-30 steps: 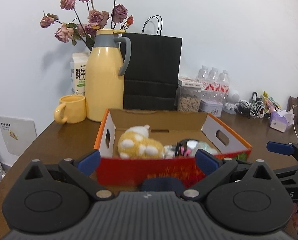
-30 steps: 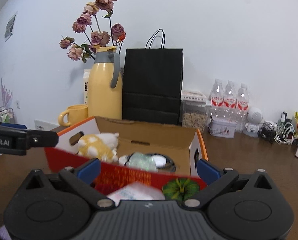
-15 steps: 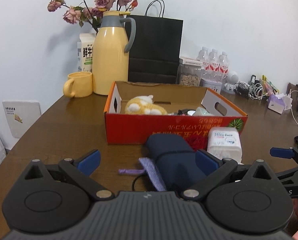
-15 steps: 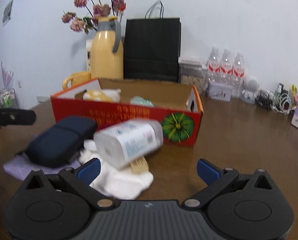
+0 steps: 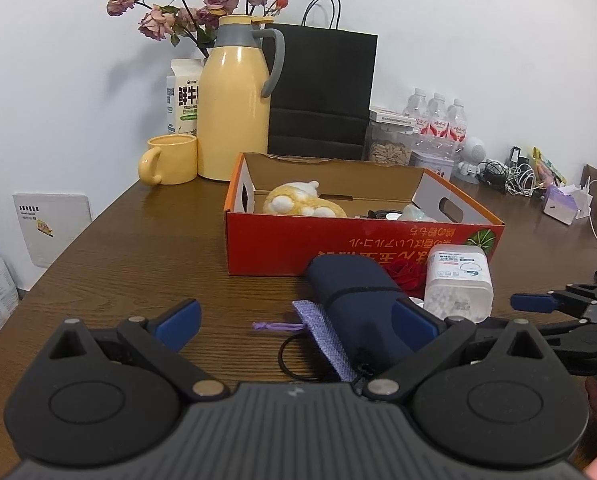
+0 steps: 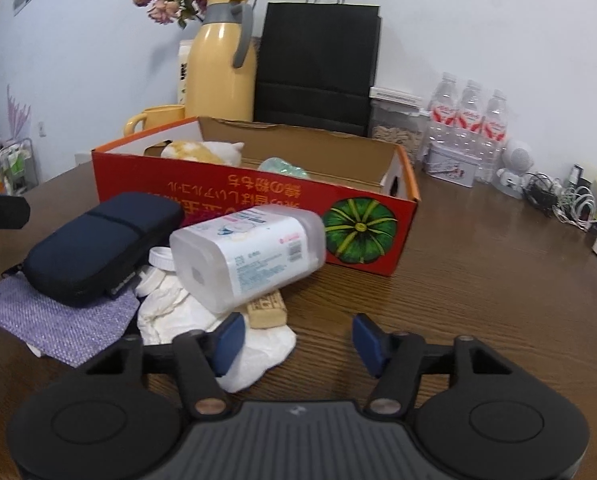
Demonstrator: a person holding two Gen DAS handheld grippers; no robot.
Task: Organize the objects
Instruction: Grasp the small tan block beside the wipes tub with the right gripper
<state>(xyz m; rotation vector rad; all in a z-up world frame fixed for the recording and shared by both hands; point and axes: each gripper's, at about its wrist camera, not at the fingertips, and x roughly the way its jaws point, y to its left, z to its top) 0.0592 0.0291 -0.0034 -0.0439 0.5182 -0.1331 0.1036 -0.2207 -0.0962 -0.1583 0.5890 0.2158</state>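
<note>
Bare worktop (image 6: 478, 280) right of red box (image 6: 258, 204) is open; left, navy case (image 6: 98, 244), tipped container (image 6: 246, 252), white cloth (image 6: 202, 320) crowd its front.

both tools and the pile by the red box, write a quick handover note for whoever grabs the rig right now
Left tool: open, holds nothing, low in front of the dark blue case.
Right tool: jaws closing, nothing between them, near the white cloth.
In the red box: yellow plush toy, a pale green item and something dark.
Outside, against the box front: blue case on the purple pouch, clear plastic container lying tilted on the cloth, a tan block under it.
Left: pile still to go in, presumably.
</note>
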